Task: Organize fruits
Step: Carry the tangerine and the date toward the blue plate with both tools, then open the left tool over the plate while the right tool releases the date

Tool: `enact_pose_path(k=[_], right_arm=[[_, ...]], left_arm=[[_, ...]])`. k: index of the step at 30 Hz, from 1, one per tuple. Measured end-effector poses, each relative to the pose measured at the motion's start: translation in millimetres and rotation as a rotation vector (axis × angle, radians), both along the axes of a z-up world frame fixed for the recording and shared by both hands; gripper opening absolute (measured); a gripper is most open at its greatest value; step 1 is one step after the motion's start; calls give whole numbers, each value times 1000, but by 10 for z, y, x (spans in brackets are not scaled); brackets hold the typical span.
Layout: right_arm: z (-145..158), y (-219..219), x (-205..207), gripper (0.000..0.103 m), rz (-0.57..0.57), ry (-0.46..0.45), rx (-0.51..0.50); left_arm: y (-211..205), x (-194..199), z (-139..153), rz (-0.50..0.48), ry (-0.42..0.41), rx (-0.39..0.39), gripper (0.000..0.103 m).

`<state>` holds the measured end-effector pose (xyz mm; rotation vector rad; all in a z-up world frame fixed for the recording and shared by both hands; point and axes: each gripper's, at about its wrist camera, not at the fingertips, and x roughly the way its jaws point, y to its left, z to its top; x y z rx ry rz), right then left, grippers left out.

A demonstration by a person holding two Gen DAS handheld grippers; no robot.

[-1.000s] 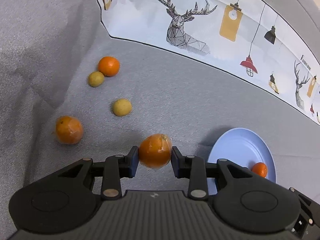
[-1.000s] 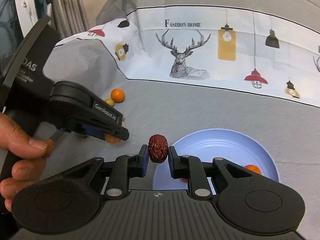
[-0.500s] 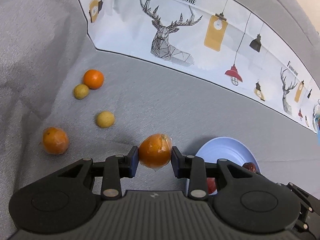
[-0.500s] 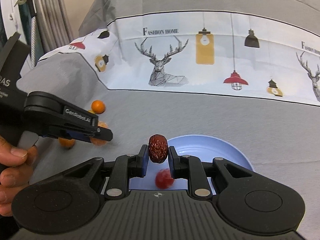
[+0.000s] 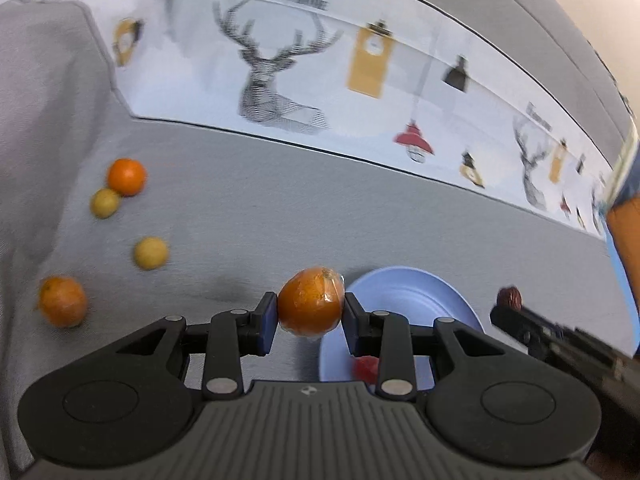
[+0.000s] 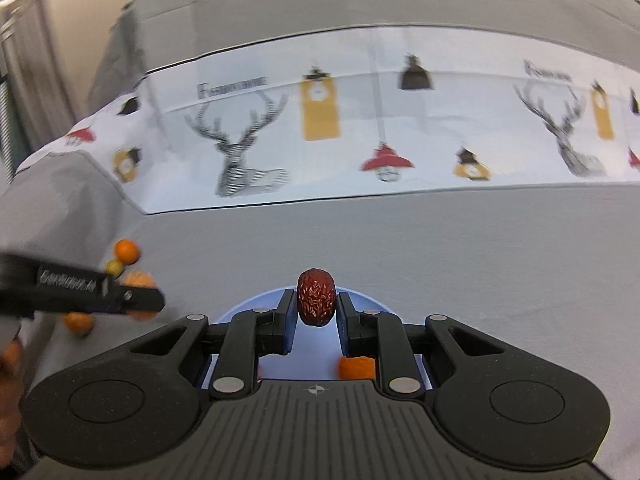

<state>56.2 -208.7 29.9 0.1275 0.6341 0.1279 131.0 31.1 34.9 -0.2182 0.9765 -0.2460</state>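
My left gripper (image 5: 311,310) is shut on a plastic-wrapped orange (image 5: 311,304), held above the left edge of the blue plate (image 5: 416,300). My right gripper (image 6: 316,307) is shut on a wrinkled red date (image 6: 316,295) above the blue plate (image 6: 312,360). A small orange fruit (image 6: 356,367) and a red fruit (image 5: 365,367) lie on the plate. In the left wrist view the right gripper's tip shows with the date (image 5: 509,297). The left gripper shows in the right wrist view (image 6: 132,300).
Loose on the grey cloth at the left are a small orange (image 5: 126,177), two yellow round fruits (image 5: 105,203) (image 5: 150,253) and a wrapped orange (image 5: 63,301). A white printed cloth band (image 5: 360,80) runs across the back.
Both grippers have moved right, over the plate, each still holding its fruit. The loose fruits have shifted left in both views.
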Motion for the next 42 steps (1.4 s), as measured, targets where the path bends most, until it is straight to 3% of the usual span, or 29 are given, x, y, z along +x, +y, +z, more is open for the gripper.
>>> enact_pose_path(k=[6, 11, 18, 42], right_arm=[[-43, -222, 50, 22, -60, 42, 42], [-147, -204, 79, 22, 22, 126, 44], [-134, -209, 71, 22, 29, 139, 12], [-195, -170, 77, 22, 56, 166, -13]], left_arm=[[-241, -54, 5, -86, -30, -27, 38], [-476, -89, 18, -148, -62, -48, 38], [-749, -126, -15, -205, -92, -19, 38], [-877, -145, -28, -219, -112, 3, 38]])
